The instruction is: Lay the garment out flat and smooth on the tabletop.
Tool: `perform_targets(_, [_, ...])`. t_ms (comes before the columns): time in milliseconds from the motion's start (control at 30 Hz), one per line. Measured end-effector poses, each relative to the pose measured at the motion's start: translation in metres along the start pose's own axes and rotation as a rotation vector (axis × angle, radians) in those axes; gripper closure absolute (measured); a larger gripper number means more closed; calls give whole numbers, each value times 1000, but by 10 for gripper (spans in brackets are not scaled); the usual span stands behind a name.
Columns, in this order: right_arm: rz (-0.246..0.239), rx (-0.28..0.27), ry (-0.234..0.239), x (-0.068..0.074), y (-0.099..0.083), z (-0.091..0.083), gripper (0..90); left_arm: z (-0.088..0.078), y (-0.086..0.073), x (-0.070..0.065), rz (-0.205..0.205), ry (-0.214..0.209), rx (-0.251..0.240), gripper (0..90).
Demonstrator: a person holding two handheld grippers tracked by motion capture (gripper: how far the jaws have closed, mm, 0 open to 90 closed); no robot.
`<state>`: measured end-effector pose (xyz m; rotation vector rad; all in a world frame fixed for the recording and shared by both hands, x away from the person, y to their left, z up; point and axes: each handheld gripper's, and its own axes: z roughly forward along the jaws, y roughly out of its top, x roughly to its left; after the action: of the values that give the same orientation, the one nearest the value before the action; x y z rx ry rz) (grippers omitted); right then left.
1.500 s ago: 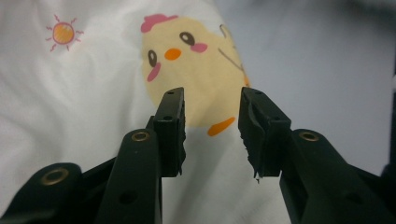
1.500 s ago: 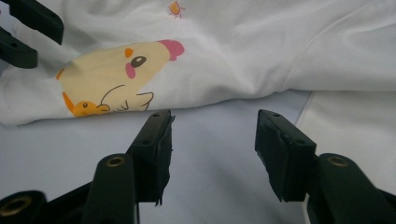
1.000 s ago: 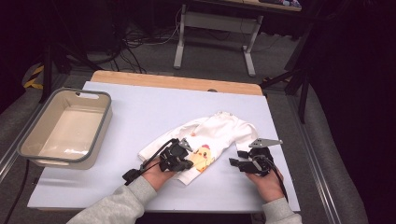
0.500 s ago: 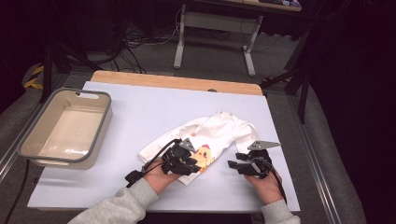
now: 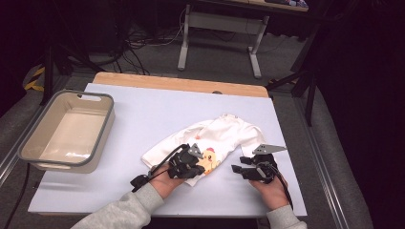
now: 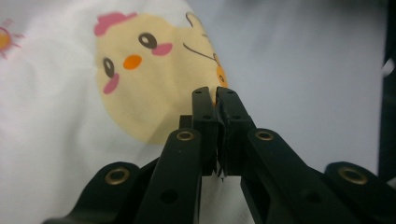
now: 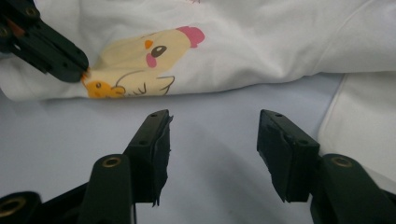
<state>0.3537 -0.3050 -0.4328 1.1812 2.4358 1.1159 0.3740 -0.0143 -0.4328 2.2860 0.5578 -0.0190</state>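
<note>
Your left gripper [image 5: 191, 162] had pinched the shirt's hem; your right gripper [image 5: 241, 170] sat open on the bare table [image 5: 143, 114].

In the left gripper view your jaws, just closing, met at the white shirt [image 5: 215, 138]'s edge beside the chick print [image 6: 149, 79]; whether cloth sat between the pads, you couldn't tell there. The right gripper view showed those tips touching the hem by the chick's feet, and your own jaws parted over the table, nothing between them. Only the high view took in the grey-rimmed tub [image 5: 107, 119] at the table's left, well apart from the shirt, nothing lying in it.
</note>
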Motion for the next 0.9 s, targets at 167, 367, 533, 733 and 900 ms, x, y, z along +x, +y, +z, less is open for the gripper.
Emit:
perform_targets(167, [-1,2,3,2,0,1,451,-22,5,16,-48,9,-87,871])
perform_targets(367, [-13,7,18,7,1,7,452,-32,5,38,-93,94,-114,868])
perform_targets(533, [-24,8,27,10,3,10,452,-30,1,56,-146,130,-107,863])
perform_targets(733, [-41,16,48,17,6,18,453,-23,-5,74,-215,172,-66,830])
perform_targets(900, [-72,16,66,25,12,27,472,-26,-7,75,-224,186,-81,727])
